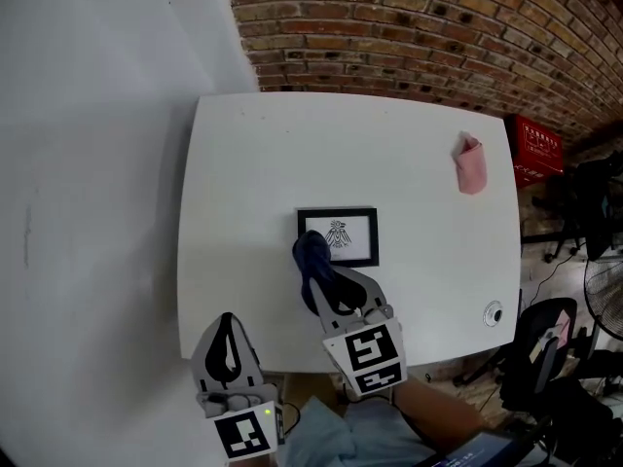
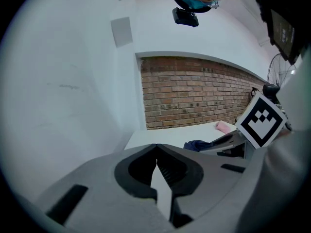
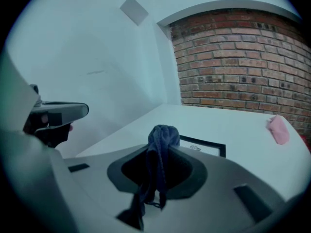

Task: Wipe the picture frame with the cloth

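From the head view, the frame (image 1: 337, 235) lies flat mid-table (image 1: 253, 163). The right gripper (image 1: 313, 275) holds the cloth (image 1: 311, 251) at the frame's left edge, and the left gripper (image 1: 226, 321) is at the near edge, apart from both. In the left gripper view, its jaws meet on nothing. In the right gripper view, the jaws pinch the cloth, with the frame just beyond.

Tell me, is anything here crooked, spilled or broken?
Nothing stands out. The picture frame lies flat and straight on the table, the cloth is gripped by the right gripper, and a pink bundle sits alone near the far right edge.
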`<action>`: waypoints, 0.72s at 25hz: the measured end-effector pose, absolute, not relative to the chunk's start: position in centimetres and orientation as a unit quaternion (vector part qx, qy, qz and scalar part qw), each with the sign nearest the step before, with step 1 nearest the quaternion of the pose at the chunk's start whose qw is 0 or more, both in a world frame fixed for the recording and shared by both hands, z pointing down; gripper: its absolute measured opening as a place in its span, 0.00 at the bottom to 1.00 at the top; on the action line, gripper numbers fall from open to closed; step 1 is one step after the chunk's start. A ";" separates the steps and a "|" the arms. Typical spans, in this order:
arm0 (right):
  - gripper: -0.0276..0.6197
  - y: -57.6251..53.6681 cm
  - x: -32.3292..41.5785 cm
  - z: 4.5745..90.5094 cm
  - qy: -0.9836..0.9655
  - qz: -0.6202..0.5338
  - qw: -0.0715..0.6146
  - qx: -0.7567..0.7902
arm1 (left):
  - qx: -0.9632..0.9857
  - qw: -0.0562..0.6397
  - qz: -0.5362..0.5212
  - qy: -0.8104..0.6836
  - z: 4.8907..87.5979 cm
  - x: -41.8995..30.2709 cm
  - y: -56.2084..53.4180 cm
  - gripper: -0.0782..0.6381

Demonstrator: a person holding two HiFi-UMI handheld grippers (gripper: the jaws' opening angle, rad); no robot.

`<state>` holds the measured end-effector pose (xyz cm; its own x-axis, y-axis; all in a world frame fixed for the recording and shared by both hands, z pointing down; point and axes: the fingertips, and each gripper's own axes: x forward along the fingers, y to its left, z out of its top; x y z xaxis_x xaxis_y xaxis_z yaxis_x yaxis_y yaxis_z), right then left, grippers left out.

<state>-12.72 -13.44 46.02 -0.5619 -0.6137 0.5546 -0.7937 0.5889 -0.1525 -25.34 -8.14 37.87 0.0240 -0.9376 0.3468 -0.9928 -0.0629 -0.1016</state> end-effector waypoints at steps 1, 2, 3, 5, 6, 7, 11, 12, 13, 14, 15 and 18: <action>0.17 -13.4 -13.0 46.3 -0.862 0.199 0.230 0.406 | 0.709 0.092 0.165 -0.679 38.2 -25.4 -8.1 0.12; 0.17 -13.3 -13.2 46.6 -0.862 0.201 0.231 0.404 | 0.709 0.097 0.167 -0.679 38.6 -25.5 -8.2 0.12; 0.17 -13.2 -13.5 46.9 -0.863 0.203 0.232 0.401 | 0.709 0.098 0.169 -0.678 38.9 -25.6 -8.2 0.12; 0.17 -12.9 -14.1 47.5 -0.864 0.207 0.235 0.395 | 0.709 0.095 0.173 -0.677 39.3 -26.0 -8.3 0.12; 0.17 -12.8 -14.3 47.8 -0.864 0.209 0.237 0.393 | 0.709 0.093 0.176 -0.676 39.5 -26.2 -8.4 0.12; 0.17 -12.7 -14.6 48.1 -0.864 0.211 0.239 0.390 | 0.709 0.093 0.178 -0.676 39.7 -26.4 -8.4 0.12; 0.17 -12.5 -14.7 49.2 -0.860 0.219 0.245 0.391 | 0.709 0.098 0.183 -0.673 40.4 -26.8 -8.5 0.12; 0.17 -12.5 -14.6 49.5 -0.858 0.221 0.246 0.393 | 0.710 0.099 0.184 -0.673 40.5 -26.8 -8.6 0.12; 0.17 -12.6 -14.5 49.7 -0.856 0.222 0.247 0.395 | 0.711 0.100 0.185 -0.672 40.6 -26.9 -8.6 0.12; 0.17 -12.7 -14.4 49.8 -0.855 0.224 0.248 0.397 | 0.711 0.100 0.186 -0.670 40.8 -26.9 -8.7 0.12; 0.17 -12.7 -14.2 49.9 -0.853 0.225 0.248 0.400 | 0.713 0.101 0.187 -0.669 40.9 -26.8 -8.7 0.12; 0.17 -12.6 -13.6 50.1 -0.849 0.229 0.248 0.406 | 0.717 0.103 0.189 -0.663 41.0 -26.3 -8.8 0.12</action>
